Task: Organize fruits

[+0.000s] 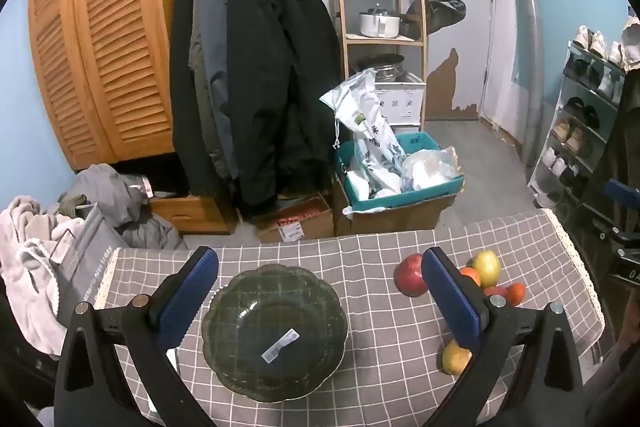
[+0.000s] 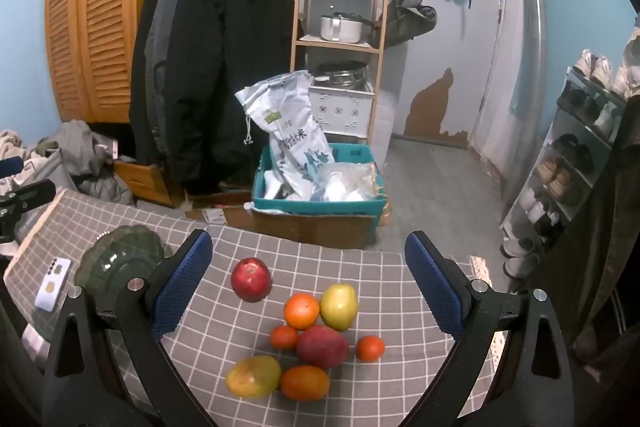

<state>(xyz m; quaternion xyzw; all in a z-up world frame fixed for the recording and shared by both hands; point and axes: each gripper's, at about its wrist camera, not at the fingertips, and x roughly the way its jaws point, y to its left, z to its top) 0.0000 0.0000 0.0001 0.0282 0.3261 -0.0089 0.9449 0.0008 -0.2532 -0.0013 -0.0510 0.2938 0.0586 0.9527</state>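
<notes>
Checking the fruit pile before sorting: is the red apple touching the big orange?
Apart. The right wrist view shows checked cloth between the red apple and the big orange.

A dark green scalloped glass bowl (image 1: 274, 333) is sitting upright and empty on the counter (image 1: 372, 367), showing a white barcode sticker (image 1: 280, 345) at its bottom. The fruits are lying loose, well apart from the bowl. A red apple (image 2: 251, 279) is resting alone, nearest the bowl. Behind the cluster, an orange (image 2: 301, 311) is touching a yellow-green apple (image 2: 338, 307). A dark red mango (image 2: 322, 345) is lying in the middle between two small tangerines (image 2: 284, 337) (image 2: 370, 348). In front, a yellow-green mango (image 2: 253, 375) is lying beside a larger orange fruit (image 2: 305, 382).
</notes>
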